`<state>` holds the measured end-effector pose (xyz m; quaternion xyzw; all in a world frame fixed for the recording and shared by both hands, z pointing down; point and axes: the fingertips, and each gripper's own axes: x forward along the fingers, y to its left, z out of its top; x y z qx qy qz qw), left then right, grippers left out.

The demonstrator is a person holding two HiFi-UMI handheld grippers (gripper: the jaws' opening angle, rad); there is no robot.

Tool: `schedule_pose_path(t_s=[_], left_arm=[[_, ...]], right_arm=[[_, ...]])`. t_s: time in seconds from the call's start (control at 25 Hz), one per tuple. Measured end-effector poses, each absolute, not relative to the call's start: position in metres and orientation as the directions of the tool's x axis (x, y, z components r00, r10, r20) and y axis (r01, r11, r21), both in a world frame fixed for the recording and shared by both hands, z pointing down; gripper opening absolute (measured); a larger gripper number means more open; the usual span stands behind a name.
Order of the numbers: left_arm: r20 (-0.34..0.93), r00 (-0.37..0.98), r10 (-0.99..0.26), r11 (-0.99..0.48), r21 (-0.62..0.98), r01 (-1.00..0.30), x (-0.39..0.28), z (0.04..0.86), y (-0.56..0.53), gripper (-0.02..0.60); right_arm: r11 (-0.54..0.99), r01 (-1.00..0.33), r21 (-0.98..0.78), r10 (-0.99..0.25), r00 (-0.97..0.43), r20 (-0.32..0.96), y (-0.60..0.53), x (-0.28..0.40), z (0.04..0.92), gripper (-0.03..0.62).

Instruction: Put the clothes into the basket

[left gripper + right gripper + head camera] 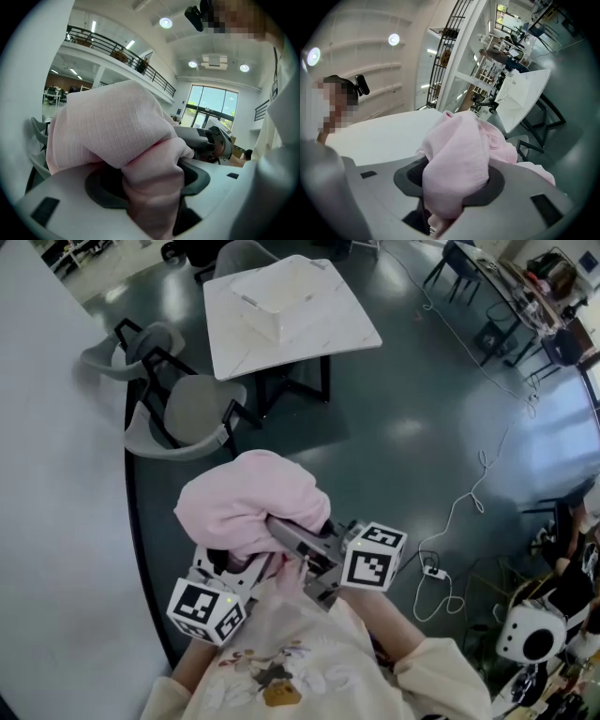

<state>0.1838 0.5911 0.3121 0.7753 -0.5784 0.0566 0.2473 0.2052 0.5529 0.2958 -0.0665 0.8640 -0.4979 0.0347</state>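
Observation:
A bunched pink garment (253,498) hangs in the air between my two grippers, low in the head view. My left gripper (232,563) grips it from the lower left, with the jaw tips hidden under the cloth. My right gripper (286,538) grips it from the right. In the left gripper view the pink garment (112,126) fills the left gripper (150,187), and the right gripper (211,140) shows just behind it. In the right gripper view a fold of the pink garment (459,159) is pinched in the right gripper (454,187). The white basket (281,296) stands on a white table (347,334) far ahead.
Two grey chairs (187,413) (131,348) stand between me and the white table. A large white curved surface (56,474) runs along the left. A white cable (459,512) lies on the dark floor at the right, near desks and chairs.

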Motion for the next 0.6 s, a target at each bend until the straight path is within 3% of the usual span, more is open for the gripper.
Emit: schedule_pose_path(t_s=[0.6], left_arm=[[0.369,0.382,-0.847,-0.267,0.326,-0.907,0.123,0.298,0.455,0.281]], right_arm=[[0.495,-0.104,-0.863,-0.197,-0.98,0.005,0.418,0.146,0.281,0.181]])
